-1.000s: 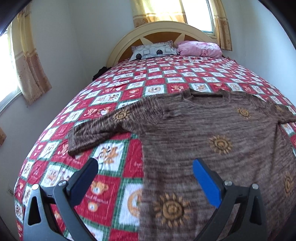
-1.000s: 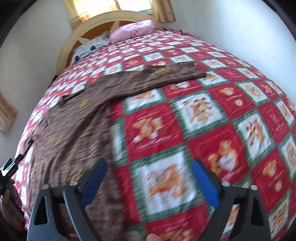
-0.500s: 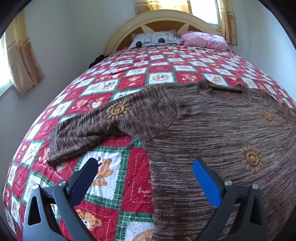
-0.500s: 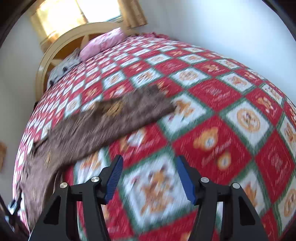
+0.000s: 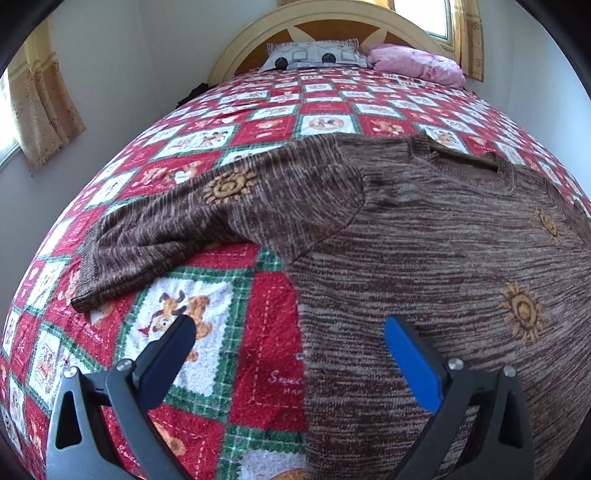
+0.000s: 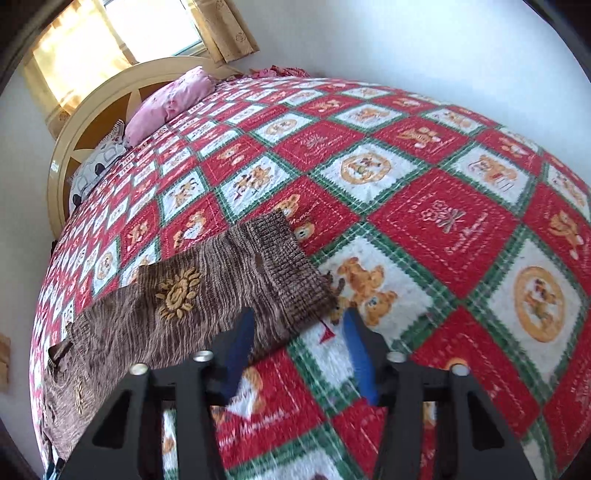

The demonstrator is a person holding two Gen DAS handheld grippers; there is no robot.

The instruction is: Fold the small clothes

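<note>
- The brown marled knit sweater with golden sun motifs [image 5: 424, 236] lies flat, front up, on the red, white and green teddy-bear patchwork quilt [image 5: 229, 347], its neck toward the cream arched headboard [image 5: 258, 33].
- I judge this to be the opening step: taking hold of the sleeves to fold them in over the body.
- My right gripper [image 6: 297, 325] hangs just over the ribbed cuff of the right sleeve [image 6: 284, 266]; its blue pads have just been closing to a medium gap, with the cuff's lower corner between them but not yet pinched.
- My left gripper [image 5: 288, 332] stands wide and grips nothing, straddling the sweater's side edge below the left sleeve [image 5: 192, 229].
- Next, I think the right needs to sink onto the cuff and finish closing; the left must go to its own cuff.
- Compared with a second ago, the right has swung from the sweater's body out to the sleeve end, and the left has come lower and nearer the cloth.
</note>
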